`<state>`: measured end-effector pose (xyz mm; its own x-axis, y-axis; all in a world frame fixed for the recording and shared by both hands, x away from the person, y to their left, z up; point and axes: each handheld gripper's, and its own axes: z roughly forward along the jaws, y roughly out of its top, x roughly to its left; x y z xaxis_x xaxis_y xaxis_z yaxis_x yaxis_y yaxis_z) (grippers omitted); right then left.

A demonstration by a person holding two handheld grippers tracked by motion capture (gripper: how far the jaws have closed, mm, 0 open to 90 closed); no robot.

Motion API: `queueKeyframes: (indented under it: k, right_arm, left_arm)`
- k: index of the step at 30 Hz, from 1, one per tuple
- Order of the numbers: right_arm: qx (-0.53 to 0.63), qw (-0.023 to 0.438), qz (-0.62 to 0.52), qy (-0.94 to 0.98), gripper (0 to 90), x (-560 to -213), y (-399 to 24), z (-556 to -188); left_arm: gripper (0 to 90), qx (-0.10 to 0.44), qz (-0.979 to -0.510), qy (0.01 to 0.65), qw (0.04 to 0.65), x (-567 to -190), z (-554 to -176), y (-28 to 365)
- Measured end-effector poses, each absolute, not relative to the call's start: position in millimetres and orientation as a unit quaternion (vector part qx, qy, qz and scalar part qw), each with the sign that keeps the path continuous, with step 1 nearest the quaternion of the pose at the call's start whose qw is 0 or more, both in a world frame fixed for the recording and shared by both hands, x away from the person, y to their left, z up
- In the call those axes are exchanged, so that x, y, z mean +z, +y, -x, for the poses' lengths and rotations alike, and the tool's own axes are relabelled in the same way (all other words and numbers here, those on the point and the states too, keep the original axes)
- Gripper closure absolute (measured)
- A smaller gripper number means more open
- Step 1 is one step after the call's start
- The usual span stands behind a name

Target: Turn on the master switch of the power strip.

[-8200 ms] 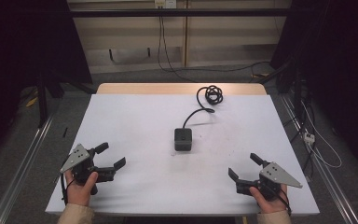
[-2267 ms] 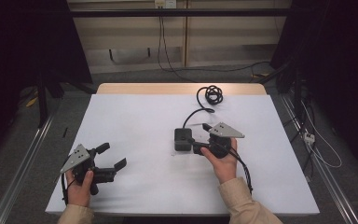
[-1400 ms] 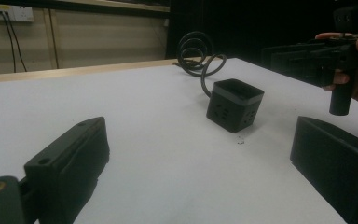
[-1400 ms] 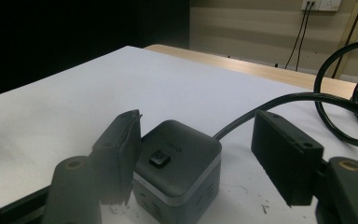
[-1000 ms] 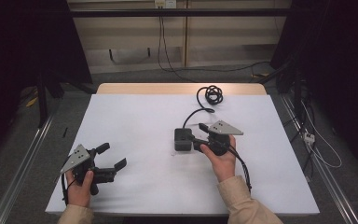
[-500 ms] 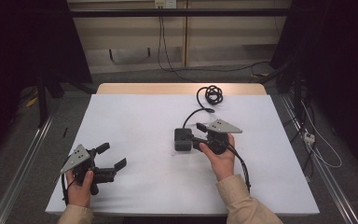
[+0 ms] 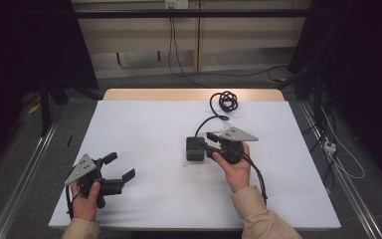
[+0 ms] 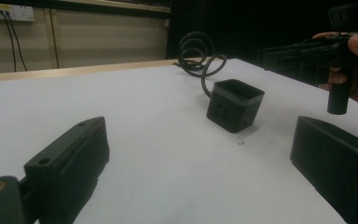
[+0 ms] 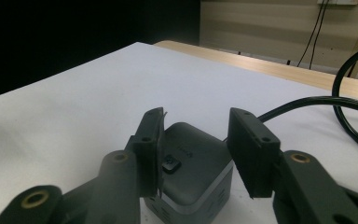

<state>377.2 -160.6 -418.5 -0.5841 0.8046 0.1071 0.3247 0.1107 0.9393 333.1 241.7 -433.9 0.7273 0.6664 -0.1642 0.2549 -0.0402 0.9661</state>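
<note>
A black cube-shaped power adapter [image 7: 195, 148] stands in the middle of the white table [image 7: 144, 124]. Its black cable [image 7: 209, 121] runs back to a coil [image 7: 227, 100] near the far edge. My right gripper [image 7: 209, 144] lies level at the cube's right side. In the right gripper view the cube [image 9: 193, 161] sits between the two jaws of that gripper [image 9: 193, 144]. The jaws have just been closing and stand close to its sides, with no clear press showing. My left gripper [image 7: 121, 166] rests open and empty at the front left, facing the cube [image 8: 234, 105].
The table's wooden far edge [image 7: 189, 93] lies just behind the cable coil [image 8: 193, 49]. Loose cables trail on the floor to the right [image 7: 343, 164]. Metal rails run along both sides of the table. Dark curtains close off left and right.
Since the oldest frame my right gripper has come from the front right corner to the cube. Over the last second both hands keep still and the right jaws draw closer together.
</note>
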Motion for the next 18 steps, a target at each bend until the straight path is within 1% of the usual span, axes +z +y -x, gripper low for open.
queueKeyframes:
  k: [10, 18]
  right_arm:
    - [0.537, 0.211, -0.396, 0.714, 60.5, -418.6, -158.9, -378.3]
    - [0.539, 0.198, -0.395, 0.717, 65.4, -419.8, -158.8, -379.6]
  left_arm:
    - [4.1, 0.168, -0.699, 0.328, 0.612, -433.8, -333.1, 242.1]
    - [4.1, 0.167, -0.699, 0.329, 0.613, -433.6, -333.2, 242.3]
